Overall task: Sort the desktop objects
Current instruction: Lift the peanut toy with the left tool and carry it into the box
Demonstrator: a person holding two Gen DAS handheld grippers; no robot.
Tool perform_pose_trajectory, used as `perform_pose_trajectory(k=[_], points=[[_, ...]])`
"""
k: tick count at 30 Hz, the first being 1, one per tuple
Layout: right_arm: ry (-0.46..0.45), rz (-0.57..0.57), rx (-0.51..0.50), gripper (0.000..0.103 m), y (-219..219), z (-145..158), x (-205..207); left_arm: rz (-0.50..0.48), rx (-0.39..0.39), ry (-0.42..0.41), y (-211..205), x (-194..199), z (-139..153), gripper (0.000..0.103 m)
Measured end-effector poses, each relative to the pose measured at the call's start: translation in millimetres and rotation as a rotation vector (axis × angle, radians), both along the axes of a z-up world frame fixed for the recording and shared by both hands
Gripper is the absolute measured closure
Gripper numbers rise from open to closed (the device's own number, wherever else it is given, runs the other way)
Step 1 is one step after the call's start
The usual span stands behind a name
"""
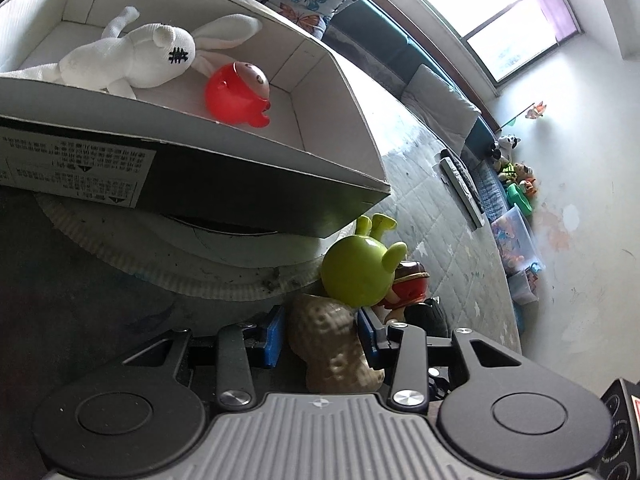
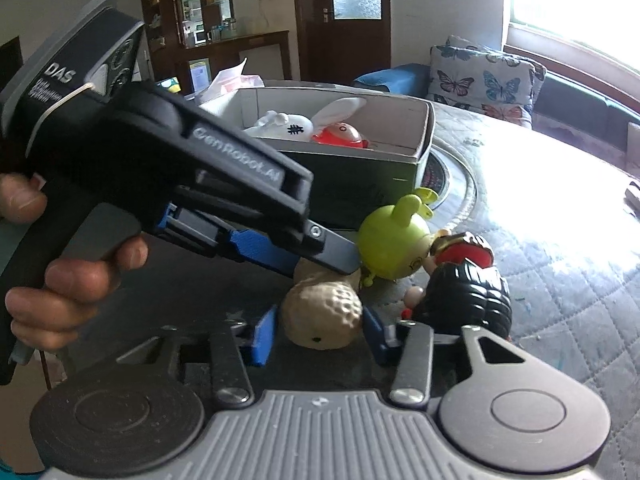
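A tan peanut toy (image 1: 332, 344) (image 2: 320, 316) lies on the dark tabletop. My left gripper (image 1: 320, 328) has its blue pads against the toy's two sides. In the right wrist view the left gripper (image 2: 340, 258) comes in from the left, held by a hand (image 2: 72, 280), and covers the peanut's far end. My right gripper (image 2: 320, 332) is shut on the near end. A green alien toy (image 1: 356, 272) (image 2: 388, 240) rests just beyond the peanut. A cardboard box (image 1: 240, 168) (image 2: 352, 168) holds a white plush rabbit (image 1: 132, 56) (image 2: 288, 128) and a red round toy (image 1: 236, 92) (image 2: 340, 136).
A red-and-brown figure (image 1: 408, 284) (image 2: 464, 248) and a black ribbed toy (image 2: 468, 296) crowd the peanut's right side. The box sits on a round ribbed turntable (image 1: 160, 264). Remote controls (image 1: 460, 184) lie far out on the quilted cover. A butterfly cushion (image 2: 484, 80) stands behind the table.
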State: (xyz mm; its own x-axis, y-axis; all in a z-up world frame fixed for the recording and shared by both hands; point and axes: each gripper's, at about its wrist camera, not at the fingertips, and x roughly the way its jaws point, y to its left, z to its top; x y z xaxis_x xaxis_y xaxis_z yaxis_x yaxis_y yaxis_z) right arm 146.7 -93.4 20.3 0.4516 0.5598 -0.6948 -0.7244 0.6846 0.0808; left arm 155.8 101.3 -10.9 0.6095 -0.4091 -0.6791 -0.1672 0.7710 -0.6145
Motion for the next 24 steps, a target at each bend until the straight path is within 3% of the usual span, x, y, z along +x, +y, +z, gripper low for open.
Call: perform_pose_trajectory(k=[5,12,19,24], points=[[-0.016,0.018,0.008,0.058,-3,7,-9,0.005,0.005,-0.022,0,-8,8,0.061],[-0.107,0.07,0.044,0.058,5,41,-12,0.04,0.037,-0.135,11,-21,48,0.061],[-0.16,0.147,0.081,0.058,37,68,13,0.106,0.066,-0.206,43,-12,80,0.062],[-0.139,0.193,0.114,0.058,72,76,42,0.162,0.081,-0.215,79,1,90,0.062]])
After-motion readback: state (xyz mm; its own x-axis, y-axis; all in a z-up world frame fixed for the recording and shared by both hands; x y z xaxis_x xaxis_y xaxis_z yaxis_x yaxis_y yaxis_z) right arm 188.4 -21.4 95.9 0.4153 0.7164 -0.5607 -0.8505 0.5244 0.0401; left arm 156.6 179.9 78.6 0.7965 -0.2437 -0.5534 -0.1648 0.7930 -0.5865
